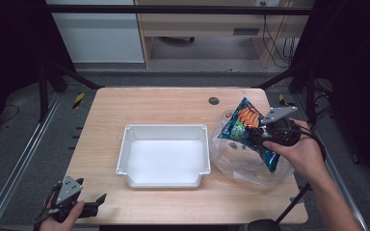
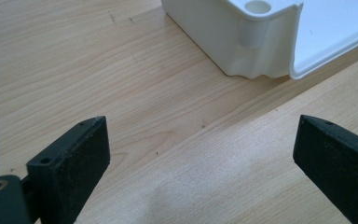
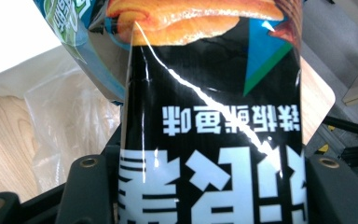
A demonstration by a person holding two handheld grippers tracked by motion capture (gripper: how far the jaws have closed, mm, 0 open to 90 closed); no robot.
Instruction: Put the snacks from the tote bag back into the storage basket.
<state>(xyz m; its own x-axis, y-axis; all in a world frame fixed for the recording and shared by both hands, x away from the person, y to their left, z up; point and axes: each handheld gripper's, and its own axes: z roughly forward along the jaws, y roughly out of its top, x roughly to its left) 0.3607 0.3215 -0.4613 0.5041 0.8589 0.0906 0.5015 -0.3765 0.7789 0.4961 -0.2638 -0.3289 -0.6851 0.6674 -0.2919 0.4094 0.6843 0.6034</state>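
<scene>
A blue and black snack bag with orange food printed on it hangs above a crumpled clear plastic bag at the table's right side. My right gripper is shut on the snack bag's lower part. In the right gripper view the snack bag stands between the two black jaws, its white lettering upside down. A white rectangular tray sits empty in the middle of the table. My left gripper rests at the table's near left corner, open with nothing between its fingers, pointing toward the tray's corner.
The wooden table has a small dark round hole near its far edge. Black frame rails run along both sides. A cable trails from the right gripper past the table's near right corner.
</scene>
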